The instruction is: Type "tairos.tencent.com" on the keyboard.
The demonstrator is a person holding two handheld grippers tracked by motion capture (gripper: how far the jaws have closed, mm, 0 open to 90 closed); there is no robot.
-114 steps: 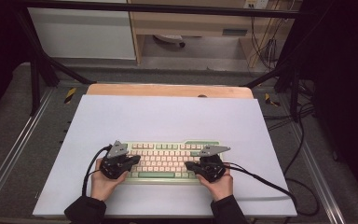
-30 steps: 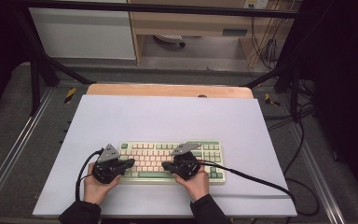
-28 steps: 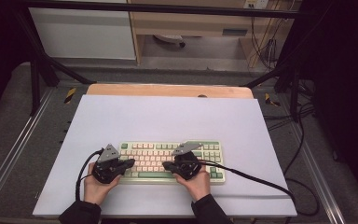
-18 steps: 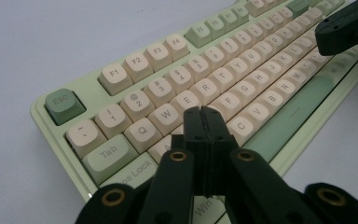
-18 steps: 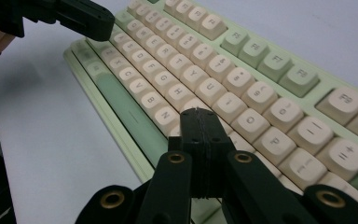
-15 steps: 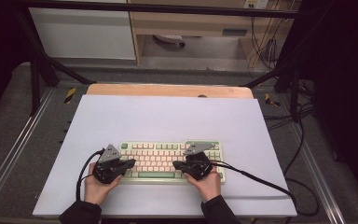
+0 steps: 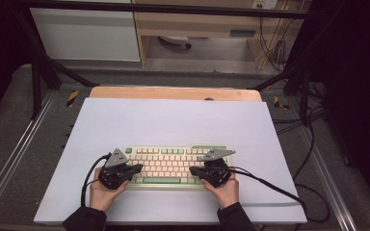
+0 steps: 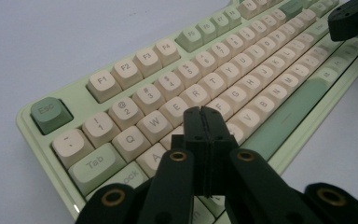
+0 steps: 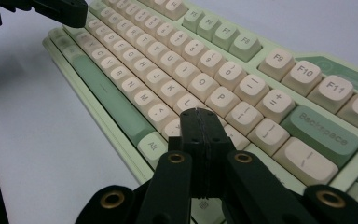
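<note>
A green and cream keyboard (image 7: 173, 166) lies on the white sheet (image 7: 173, 120) covering the bench, close to its near edge and roughly centred between the two sides. The left gripper (image 7: 136, 168) sits over the keyboard's left end, its jaws pressed together with nothing between them, tips above the keys around S and D (image 8: 204, 122). The right gripper (image 7: 194, 170) sits over the right end, jaws likewise closed on nothing, tips over the keys below P (image 9: 200, 122).

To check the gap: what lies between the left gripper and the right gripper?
In the high view, the keyboard's middle keys lie between the left gripper and right gripper.
</note>
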